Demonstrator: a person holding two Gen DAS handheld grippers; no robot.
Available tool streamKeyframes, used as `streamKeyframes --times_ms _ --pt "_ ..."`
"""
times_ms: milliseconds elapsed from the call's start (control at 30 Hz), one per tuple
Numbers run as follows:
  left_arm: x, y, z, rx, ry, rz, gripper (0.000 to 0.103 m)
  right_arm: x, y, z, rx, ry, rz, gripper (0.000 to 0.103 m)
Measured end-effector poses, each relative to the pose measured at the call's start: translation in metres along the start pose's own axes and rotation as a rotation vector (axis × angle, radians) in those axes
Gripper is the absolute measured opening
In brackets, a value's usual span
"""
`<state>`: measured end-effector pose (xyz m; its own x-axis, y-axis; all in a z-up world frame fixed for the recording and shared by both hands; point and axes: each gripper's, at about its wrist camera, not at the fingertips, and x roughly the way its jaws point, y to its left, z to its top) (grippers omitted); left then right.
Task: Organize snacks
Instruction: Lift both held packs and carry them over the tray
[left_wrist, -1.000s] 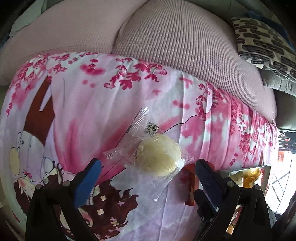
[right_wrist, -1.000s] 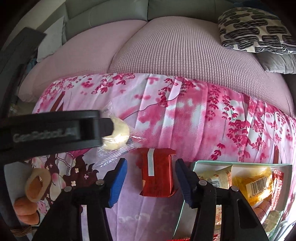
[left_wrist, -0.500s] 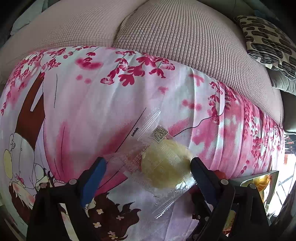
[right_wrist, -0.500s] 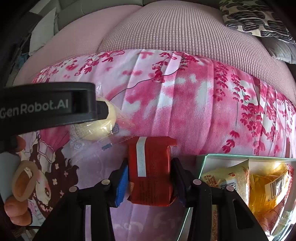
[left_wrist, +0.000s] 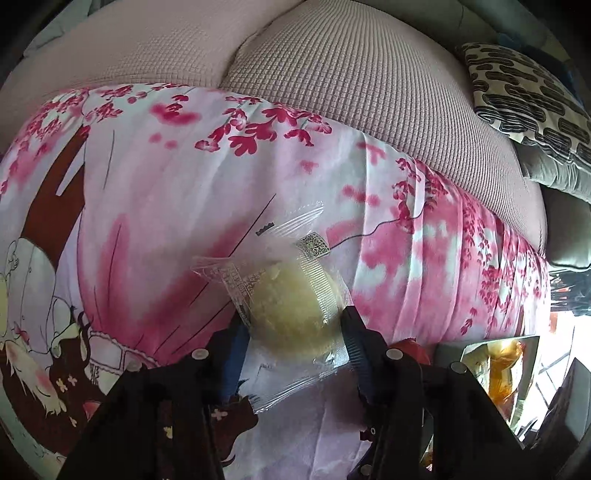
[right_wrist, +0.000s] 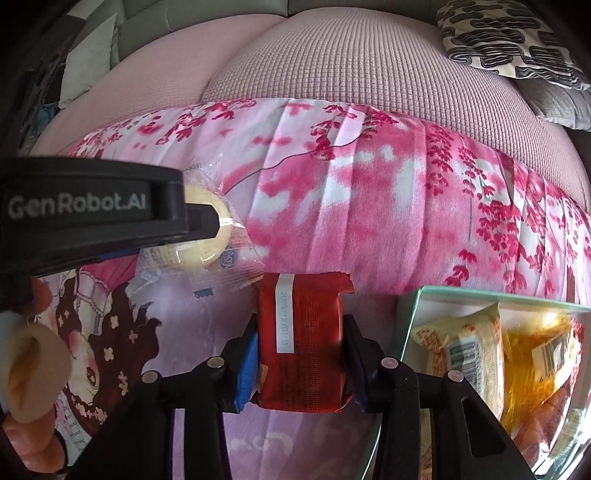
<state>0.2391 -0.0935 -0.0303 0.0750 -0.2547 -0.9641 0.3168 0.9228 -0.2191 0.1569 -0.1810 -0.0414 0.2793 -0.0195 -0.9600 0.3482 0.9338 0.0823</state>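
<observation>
My left gripper (left_wrist: 293, 325) has its fingers closed in against both sides of the pale yellow bun (left_wrist: 295, 306), which sits in a clear wrapper on the pink blanket (left_wrist: 166, 192); the wrapper's loose ends stick out ahead of and below the pads. From the right camera I see the same bun (right_wrist: 207, 229) partly hidden behind the left gripper's black body. My right gripper (right_wrist: 301, 354) is narrowed onto the red packet (right_wrist: 303, 343), a blue pad pressed to each long side, with the packet standing upright between them on the blanket. Just to the right of it sits the box (right_wrist: 410, 314), holding a pale yellow bag (right_wrist: 458, 343) with a barcode and an orange bag (right_wrist: 535, 354) beside it.
</observation>
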Motion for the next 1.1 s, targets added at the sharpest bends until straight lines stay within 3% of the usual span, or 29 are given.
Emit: streamKeyframes --times_ms 167,400,767,933,1100 --pt "-0.009 0.009 -0.018 -0.018 -0.013 -0.012 0.05 -0.006 0.0 -0.013 0.016 -0.003 0.028 0.044" --pt "-0.029 0.039 -0.054 -0.109 -0.046 -0.106 0.05 -0.021 0.003 -0.036 0.023 -0.018 0.062 0.042" --pt "-0.065 0.059 -0.112 -0.185 -0.135 -0.111 0.05 -0.066 0.005 -0.084 0.024 -0.077 0.074 0.042" --pt "-0.074 0.061 -0.128 -0.195 -0.172 -0.098 0.05 -0.08 0.001 -0.101 0.058 -0.101 0.099 0.042" --pt "-0.085 0.058 -0.137 -0.172 -0.196 -0.131 0.05 -0.086 -0.004 -0.108 0.096 -0.138 0.099 0.042"
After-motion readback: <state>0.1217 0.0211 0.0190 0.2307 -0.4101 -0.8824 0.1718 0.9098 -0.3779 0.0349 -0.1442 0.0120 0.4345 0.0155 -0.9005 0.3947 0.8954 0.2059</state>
